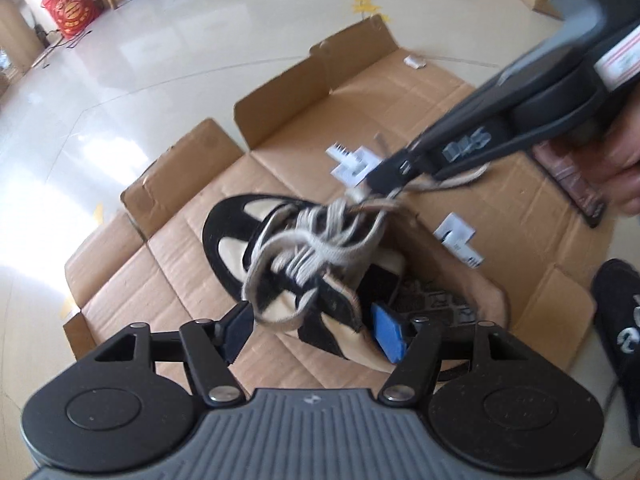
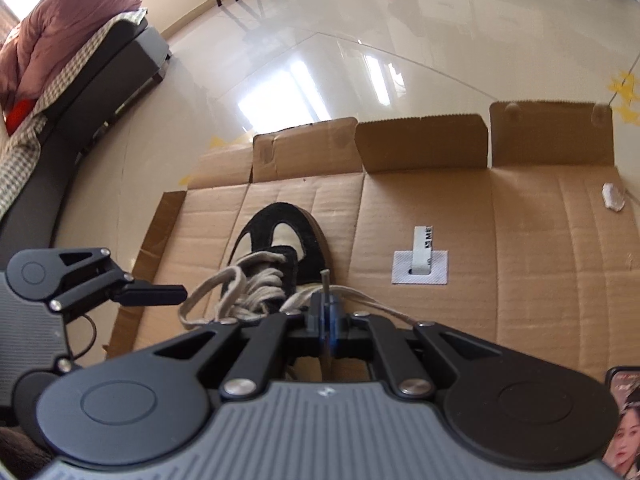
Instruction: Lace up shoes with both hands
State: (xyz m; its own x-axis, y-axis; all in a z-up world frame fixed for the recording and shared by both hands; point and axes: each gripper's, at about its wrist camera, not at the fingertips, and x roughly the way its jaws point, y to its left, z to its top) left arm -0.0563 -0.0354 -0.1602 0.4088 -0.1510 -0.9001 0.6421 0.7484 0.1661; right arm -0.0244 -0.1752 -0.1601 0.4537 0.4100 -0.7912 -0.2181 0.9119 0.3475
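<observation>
Black-and-cream shoe (image 1: 280, 264) on cardboard (image 1: 520, 216), grey laces (image 1: 316, 240) loosely tangled.

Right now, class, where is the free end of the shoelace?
In the right wrist view, the lace end is clamped in the shut right gripper, low centre, just right of the shoe on the flattened cardboard.

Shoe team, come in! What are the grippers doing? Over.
Left gripper open beside lace loop. Right gripper shut on grey lace end. Black-and-cream shoe on flattened brown cardboard. Nothing blocking.
</observation>
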